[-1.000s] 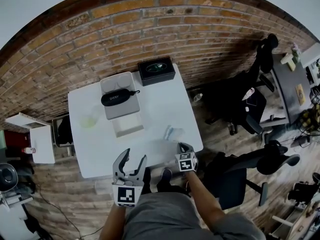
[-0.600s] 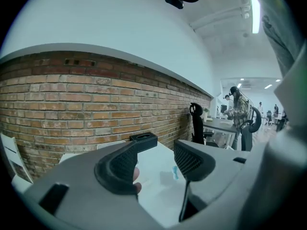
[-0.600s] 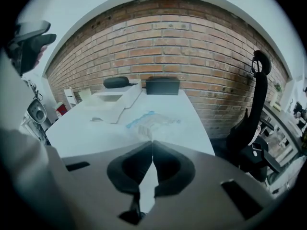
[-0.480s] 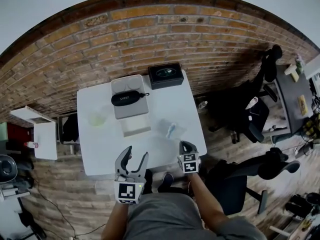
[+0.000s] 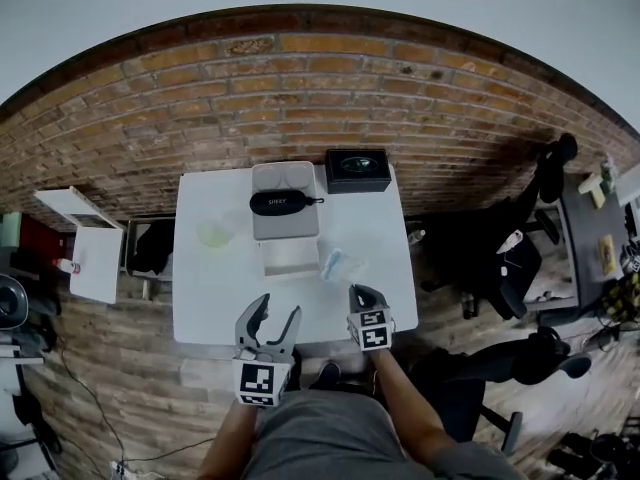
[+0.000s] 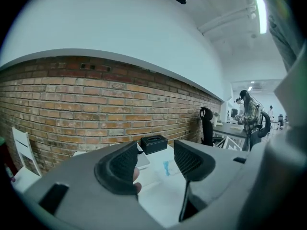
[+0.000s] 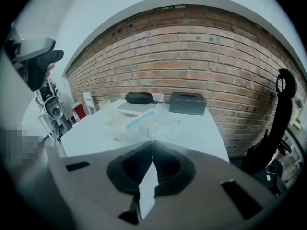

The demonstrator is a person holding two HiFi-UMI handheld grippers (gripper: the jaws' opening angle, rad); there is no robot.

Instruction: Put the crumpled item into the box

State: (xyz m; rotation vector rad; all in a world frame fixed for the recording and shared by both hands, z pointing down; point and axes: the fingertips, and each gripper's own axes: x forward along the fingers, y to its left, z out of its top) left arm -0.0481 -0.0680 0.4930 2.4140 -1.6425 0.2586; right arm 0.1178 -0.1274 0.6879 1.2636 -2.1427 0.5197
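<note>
The crumpled wrapper (image 5: pixel 340 264) lies on the table (image 5: pixel 210 298), just right of the open white box (image 5: pixel 289 258). The right gripper (image 5: pixel 357 294) is the nearer one, with the wrapper just ahead of its tips, but its jaws are squeezed together on nothing. The left gripper (image 5: pixel 278 309) has its jaws apart and empty.

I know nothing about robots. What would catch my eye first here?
A white table against a red brick wall fills the head view. At its near edge are the left hand-held gripper, jaws apart, and the right hand-held gripper, shut and empty. A crumpled clear wrapper with a blue streak lies right of a small white box, behind which a black case rests on a grey tray beside a black box.
</note>
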